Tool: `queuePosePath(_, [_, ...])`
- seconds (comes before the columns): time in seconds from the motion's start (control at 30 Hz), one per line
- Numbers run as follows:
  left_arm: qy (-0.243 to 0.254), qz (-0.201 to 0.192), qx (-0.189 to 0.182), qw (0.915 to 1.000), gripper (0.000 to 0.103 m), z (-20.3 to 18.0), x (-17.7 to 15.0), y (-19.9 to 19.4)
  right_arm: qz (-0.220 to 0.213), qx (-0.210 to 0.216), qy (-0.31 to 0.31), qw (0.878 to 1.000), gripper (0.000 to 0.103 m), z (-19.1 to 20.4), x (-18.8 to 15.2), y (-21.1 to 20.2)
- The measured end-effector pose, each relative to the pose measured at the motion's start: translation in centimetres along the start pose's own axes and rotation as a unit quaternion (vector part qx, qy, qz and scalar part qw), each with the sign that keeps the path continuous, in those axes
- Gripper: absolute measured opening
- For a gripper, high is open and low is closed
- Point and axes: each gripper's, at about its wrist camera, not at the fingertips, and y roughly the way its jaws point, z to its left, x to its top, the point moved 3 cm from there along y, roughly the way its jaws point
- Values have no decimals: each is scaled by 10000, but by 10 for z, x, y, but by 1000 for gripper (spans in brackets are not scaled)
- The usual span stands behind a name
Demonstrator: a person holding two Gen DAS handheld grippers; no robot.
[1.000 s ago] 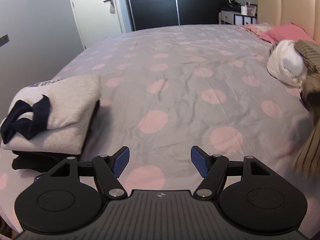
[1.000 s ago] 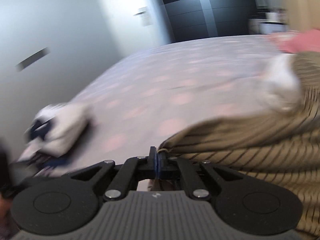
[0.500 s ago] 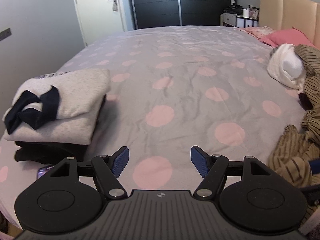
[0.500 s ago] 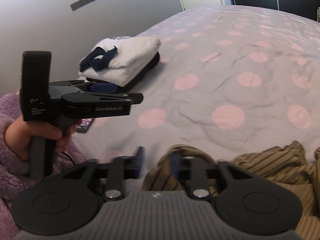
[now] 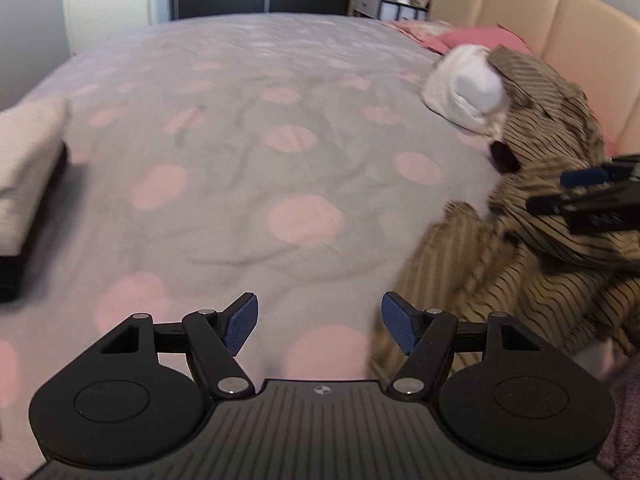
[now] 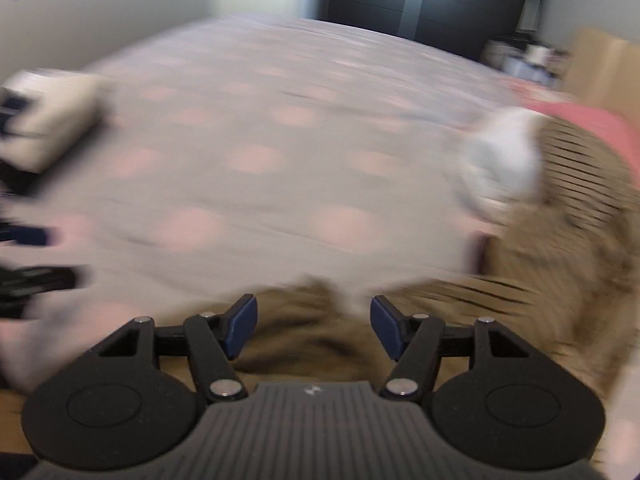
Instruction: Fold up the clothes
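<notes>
We see the bed (image 5: 248,128), grey cover with pink dots. Against its headboard (image 5: 560,36): brown striped garment (image 5: 540,216), crumpled, white garment (image 5: 464,88), pink pillow (image 5: 480,36). Far opposite edge: folded pile (image 5: 24,168).

Folded pile (image 5: 28,160) left, garment (image 5: 540,216) right

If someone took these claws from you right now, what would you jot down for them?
Left claw: open, nothing in it, above bare bedspread.
Right claw: jaws have just been opening; striped brown garment lies loose below and between them, no longer pinched.
The garment is a crumpled heap on the right, partly over a white garment.
Done: folded stack at the left edge.
Left: spread and fold the striped garment, then the white one.
</notes>
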Motion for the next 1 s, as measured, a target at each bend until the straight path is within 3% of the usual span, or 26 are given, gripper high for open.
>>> queuePosePath(0.03, [57, 89, -75, 9999, 68, -6, -2, 6, 13, -386, -109, 9992, 81, -10, -5, 7])
queuePosePath(0.1, [168, 316, -245, 9991, 72, -19, -7, 19, 41, -1049, -444, 9935, 83, -25, -17, 19])
queuePosePath(0.2, [337, 631, -431, 9965, 72, -36, -15, 37, 331, -1498, -674, 9859, 83, -45, -35, 35])
queuePosePath(0.3, [561, 796, -283, 9948, 72, -44, -20, 48, 510, -1209, -256, 9910, 78, -58, -47, 42])
queuePosePath(0.37, [588, 930, -204, 9937, 72, -44, -24, 54, 607, -1089, 4, 9922, 65, -63, -51, 45])
queuePosePath(0.43, [578, 941, -204, 9937, 70, -43, -25, 55, 697, -1015, 175, 9922, 41, -66, -54, 47])
queuePosePath(0.47, [585, 938, -228, 9936, 61, -43, -25, 54, 729, -995, 235, 9921, 34, -68, -55, 48])
queuePosePath(0.5, [600, 940, -286, 9934, 43, -43, -24, 53, 715, -985, 294, 9921, 23, -68, -55, 48])
queuePosePath(0.6, [668, 933, -493, 9922, 17, -43, -23, 48, 555, -968, 454, 9927, 13, -68, -49, 42])
queuePosePath(0.73, [521, 746, -467, 9948, 3, -34, -19, 37, 92, -965, 487, 9941, 10, -60, -28, 21])
queuePosePath(0.87, [112, 178, -239, 9995, 2, -8, -5, 15, -549, -887, 540, 9931, 8, -49, -2, -8])
queuePosePath(1.0, [-286, -441, 264, 9983, 1, 27, 6, -17, -1231, -627, 540, 9889, 7, -34, 23, -36])
